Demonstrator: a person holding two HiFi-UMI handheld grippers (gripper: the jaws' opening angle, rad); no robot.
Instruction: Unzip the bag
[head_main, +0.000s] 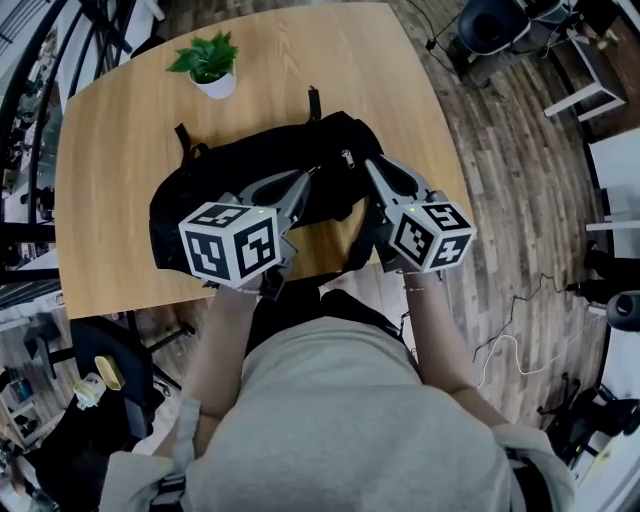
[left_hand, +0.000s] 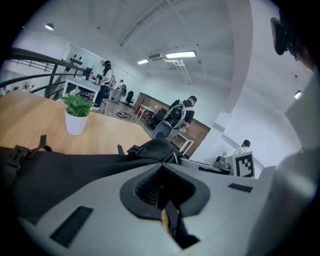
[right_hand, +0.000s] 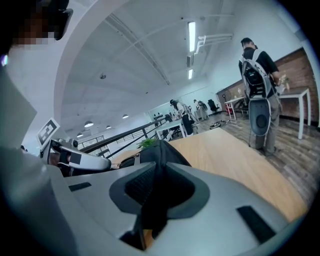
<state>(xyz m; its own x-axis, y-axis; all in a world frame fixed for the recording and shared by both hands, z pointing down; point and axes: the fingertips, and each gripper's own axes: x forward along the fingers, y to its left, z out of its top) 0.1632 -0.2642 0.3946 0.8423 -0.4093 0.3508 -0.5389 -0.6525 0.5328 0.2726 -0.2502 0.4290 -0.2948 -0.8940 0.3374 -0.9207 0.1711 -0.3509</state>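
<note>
Standing at the table's near edge, the person is holding the left gripper (head_main: 310, 176) with its jaws pressed together at the top of the black bag (head_main: 240, 175). A thin dark strip that cannot be identified is showing in the slit between them. Just beside it, the right gripper (head_main: 360, 166) is pinching a fold of the bag's black fabric. The bag is lying across the near half of the wooden table (head_main: 120, 130), and a potted plant (head_main: 208, 62) is standing well beyond it near the far edge.
</note>
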